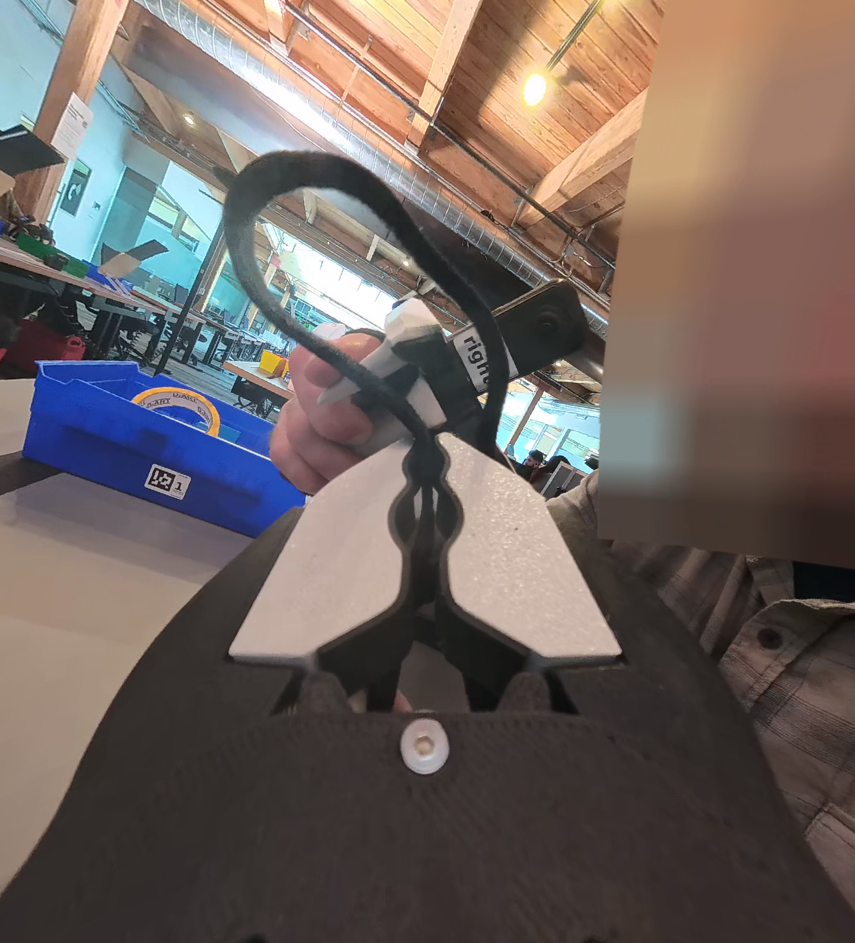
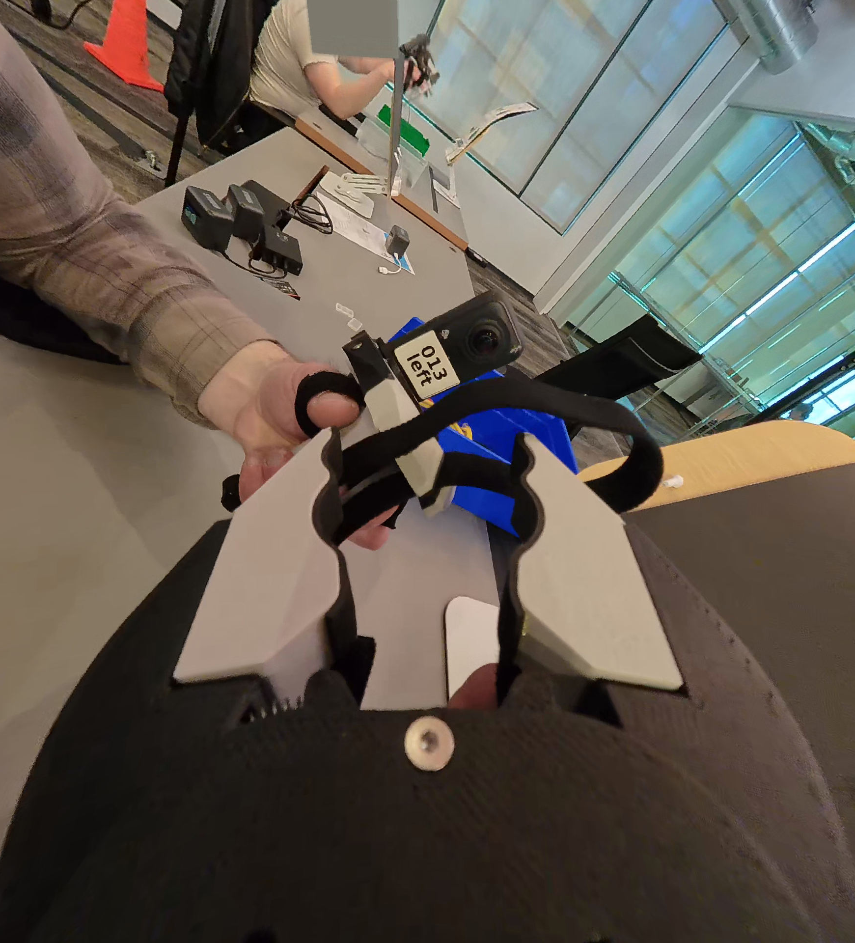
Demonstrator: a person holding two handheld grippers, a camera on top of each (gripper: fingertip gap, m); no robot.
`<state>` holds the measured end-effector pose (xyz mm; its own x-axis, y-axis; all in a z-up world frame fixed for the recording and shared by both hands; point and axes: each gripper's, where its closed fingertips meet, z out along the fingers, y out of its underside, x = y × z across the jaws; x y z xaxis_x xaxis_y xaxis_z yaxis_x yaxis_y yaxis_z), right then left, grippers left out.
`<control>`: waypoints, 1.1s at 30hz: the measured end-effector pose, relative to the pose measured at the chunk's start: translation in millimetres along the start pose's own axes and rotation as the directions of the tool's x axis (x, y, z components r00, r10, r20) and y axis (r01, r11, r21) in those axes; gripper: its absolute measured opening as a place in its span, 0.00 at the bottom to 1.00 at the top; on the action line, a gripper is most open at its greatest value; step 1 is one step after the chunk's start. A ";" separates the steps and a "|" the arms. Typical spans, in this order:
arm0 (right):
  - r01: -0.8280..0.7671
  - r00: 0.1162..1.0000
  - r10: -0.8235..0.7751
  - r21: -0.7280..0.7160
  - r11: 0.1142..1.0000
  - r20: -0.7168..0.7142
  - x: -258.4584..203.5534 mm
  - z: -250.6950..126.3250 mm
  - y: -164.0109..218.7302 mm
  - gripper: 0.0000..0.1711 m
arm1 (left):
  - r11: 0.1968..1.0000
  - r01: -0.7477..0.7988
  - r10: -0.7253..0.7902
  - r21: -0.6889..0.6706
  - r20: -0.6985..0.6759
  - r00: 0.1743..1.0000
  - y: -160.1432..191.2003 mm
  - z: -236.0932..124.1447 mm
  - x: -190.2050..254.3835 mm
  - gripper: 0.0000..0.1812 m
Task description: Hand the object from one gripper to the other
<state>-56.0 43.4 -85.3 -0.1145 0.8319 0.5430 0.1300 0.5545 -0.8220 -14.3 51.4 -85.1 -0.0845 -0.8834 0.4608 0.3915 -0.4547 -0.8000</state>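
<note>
Left gripper (image 1: 424, 462): white fingers nearly together, pinching the gathered base of a black strap loop (image 1: 282, 214) at the tips; loop rising above the fingertips in a tall arch. Same gripper in the right wrist view (image 2: 422, 459), seen from the front, camera on top, held by a hand (image 2: 272, 408) in a plaid sleeve (image 2: 83, 245).

Right gripper (image 2: 425, 477): fingers spread wide, no contact visible between their inner faces and the strap loop (image 2: 634, 449); strap bands and the left gripper's fingertips lying in the gap between the two tips, loop curving out past the right finger. Same gripper in the left wrist view (image 1: 415, 367), behind the loop, gripped by a hand (image 1: 313, 408); finger spacing not readable there.

Beyond the grippers, on the grey worktop (image 1: 58, 587): blue bin (image 1: 134, 439) toward the far edge, holding a yellow tape roll (image 1: 185, 400); bin partly hidden behind the left gripper in the right wrist view (image 2: 517, 439).

On the farther table (image 2: 364, 286): black battery packs (image 2: 241, 219) with cables.

On the floor beyond: orange cone (image 2: 126, 41).
</note>
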 end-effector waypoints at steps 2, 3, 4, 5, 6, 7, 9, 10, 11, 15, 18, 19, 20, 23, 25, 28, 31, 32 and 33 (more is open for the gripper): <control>0.000 1.000 0.000 -0.006 1.000 0.006 -1.0 -0.1 0.4 0.39 | 1.000 -0.011 0.011 -0.002 0.003 1.000 0.3 -0.1 -0.1 0.01; 0.001 1.000 -0.001 -0.005 1.000 0.006 -1.0 -0.6 -0.1 0.39 | 1.000 -0.018 0.018 -0.001 0.005 1.000 -0.2 -0.2 0.2 0.01; 0.001 1.000 -0.001 -0.004 1.000 0.008 -1.2 -1.3 -0.8 0.39 | 1.000 -0.022 0.022 0.003 0.002 1.000 -1.0 -0.4 1.1 0.01; 0.001 1.000 0.000 -0.003 1.000 0.011 -1.5 -2.1 -1.8 0.40 | 1.000 -0.026 0.026 0.008 0.000 1.000 -2.2 -0.7 1.9 0.01; 0.000 1.000 0.000 0.000 1.000 0.015 -1.9 -3.1 -2.8 0.41 | 0.999 -0.031 0.031 0.013 0.000 1.000 -3.5 -1.0 2.6 0.01; 0.000 1.000 0.000 0.000 1.000 0.022 -2.8 -4.2 -3.9 0.42 | 0.999 -0.035 0.035 0.018 -0.001 0.999 -4.8 -1.4 3.3 0.01; -0.005 0.999 0.005 0.000 1.000 0.039 -4.9 -6.7 -5.7 0.43 | 0.999 -0.038 0.038 0.025 -0.003 0.999 -6.9 -2.0 4.3 0.01; -0.011 0.999 0.011 0.000 1.000 0.046 -5.5 -7.9 -6.8 0.44 | 0.999 -0.039 0.039 0.025 -0.003 0.999 -7.0 -2.1 4.5 0.01; -0.016 0.999 0.016 0.000 1.000 0.052 -6.0 -9.0 -7.4 0.44 | 0.999 -0.040 0.040 0.025 -0.004 0.999 -6.9 -2.0 4.8 0.01; -0.023 0.996 0.025 -0.022 0.999 0.080 -9.9 -11.5 -5.0 0.44 | 0.999 -0.037 0.038 0.026 -0.008 0.999 -6.3 -1.4 5.6 0.01; -0.021 0.995 0.025 -0.048 0.999 0.094 -11.9 -12.4 -0.5 0.43 | 0.999 -0.037 0.037 0.030 -0.012 0.999 -7.2 -1.7 6.4 0.01; -0.025 0.995 0.030 -0.058 0.998 0.093 -11.4 -12.6 1.2 0.42 | 0.999 -0.036 0.037 0.028 -0.015 0.999 -7.0 -1.6 7.0 0.01; -0.031 0.995 0.037 -0.068 0.997 0.088 -9.9 -12.5 3.1 0.40 | 0.999 -0.037 0.037 0.025 -0.016 0.999 -6.5 -1.2 7.5 0.01; -0.036 0.996 0.043 -0.087 0.996 0.076 -7.6 -11.0 8.3 0.38 | 0.999 -0.048 0.048 0.016 -0.002 0.999 -5.1 -0.8 6.0 0.01; -0.046 0.997 0.052 -0.108 0.993 0.055 -4.0 -8.6 13.2 0.36 | 0.998 -0.061 0.060 0.011 0.023 0.998 -4.9 -1.4 2.2 0.01; -0.051 0.998 0.056 -0.129 0.990 0.036 -1.7 -3.9 20.4 0.34 | 0.995 -0.101 0.102 -0.013 0.043 0.994 -2.4 -0.4 1.6 0.03; -0.054 0.998 0.059 -0.123 0.991 0.035 -2.3 -1.6 20.6 0.32 | 0.989 -0.143 0.145 -0.040 0.048 0.988 0.8 1.3 3.9 0.04; -0.051 0.998 0.055 -0.122 0.991 0.035 -2.6 -1.4 20.1 0.32 | 0.988 -0.151 0.152 -0.040 0.050 0.987 0.5 1.3 4.1 0.04; -0.047 0.998 0.052 -0.124 0.991 0.034 -2.7 -1.3 20.0 0.31 | 0.987 -0.156 0.158 -0.041 0.055 0.986 0.1 1.1 3.7 0.04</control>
<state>-51.8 52.3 -103.0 -0.1407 0.8583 0.4935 0.2565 0.5130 -0.8192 -13.6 48.2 -83.1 0.0289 -0.9368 0.3485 0.3624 -0.3152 -0.8771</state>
